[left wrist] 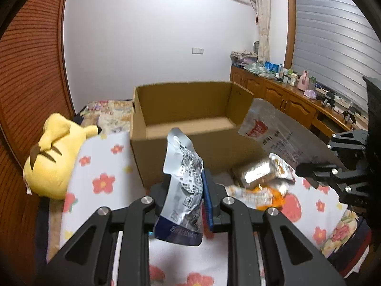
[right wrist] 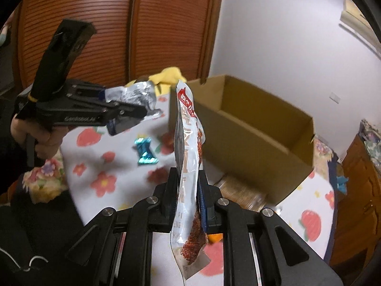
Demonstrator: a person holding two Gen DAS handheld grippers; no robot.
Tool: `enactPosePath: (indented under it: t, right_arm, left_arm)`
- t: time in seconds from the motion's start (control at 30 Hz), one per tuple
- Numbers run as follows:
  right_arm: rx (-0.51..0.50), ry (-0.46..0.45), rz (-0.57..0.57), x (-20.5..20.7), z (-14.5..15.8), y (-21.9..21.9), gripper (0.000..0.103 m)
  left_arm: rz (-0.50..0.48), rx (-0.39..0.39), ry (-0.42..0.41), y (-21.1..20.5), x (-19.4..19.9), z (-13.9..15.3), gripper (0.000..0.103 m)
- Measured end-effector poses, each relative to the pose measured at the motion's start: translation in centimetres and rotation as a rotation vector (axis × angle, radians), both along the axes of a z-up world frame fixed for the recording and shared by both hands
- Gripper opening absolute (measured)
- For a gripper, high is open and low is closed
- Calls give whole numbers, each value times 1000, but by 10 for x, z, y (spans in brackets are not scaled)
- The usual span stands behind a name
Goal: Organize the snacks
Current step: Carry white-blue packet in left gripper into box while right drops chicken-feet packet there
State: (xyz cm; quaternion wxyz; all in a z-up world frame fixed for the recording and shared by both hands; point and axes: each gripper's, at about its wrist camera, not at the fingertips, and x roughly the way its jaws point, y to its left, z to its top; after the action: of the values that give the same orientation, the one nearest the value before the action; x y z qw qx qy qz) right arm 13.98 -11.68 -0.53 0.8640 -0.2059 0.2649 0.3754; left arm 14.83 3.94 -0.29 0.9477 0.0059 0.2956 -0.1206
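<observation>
My left gripper (left wrist: 184,186) is shut on a silver and blue snack pouch (left wrist: 183,183), held upright above the flowered bedsheet; it also shows in the right wrist view (right wrist: 129,115) with the pouch (right wrist: 135,97). My right gripper (right wrist: 189,186) is shut on a white pouch with red food print (right wrist: 189,166), also seen from the left wrist (left wrist: 273,138) at right. An open cardboard box (left wrist: 190,119) stands ahead of both, empty inside as far as I see; its wall also shows in the right wrist view (right wrist: 250,128). Several snack packets (left wrist: 262,181) lie by the box front.
A yellow plush toy (left wrist: 52,157) lies left of the box. A teal wrapped candy (right wrist: 145,151) lies on the sheet (right wrist: 95,162). A wooden cabinet (left wrist: 293,100) with clutter runs along the right wall. Wooden wardrobe doors (right wrist: 119,28) stand behind the bed.
</observation>
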Motion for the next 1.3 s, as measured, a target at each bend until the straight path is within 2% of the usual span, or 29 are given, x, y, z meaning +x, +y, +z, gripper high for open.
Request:
enactPosePath:
  t: [0.43,0.73,1.17,1.3]
  right_arm:
    - [53,-7,-106,100,30,-1,14]
    - [46,50,-171,160,22,6,14]
    - [31,101,-223,186,6,3,15]
    - [59,101,-231,187,9,0,24]
  left_arm:
    - [3,11,-38,-9,82,39,20]
    - [0,29,-10,-22,130,38,20]
    - [-18,39,39,-37,157,20,21]
    - [-17,45,55,-37,163,15,21]
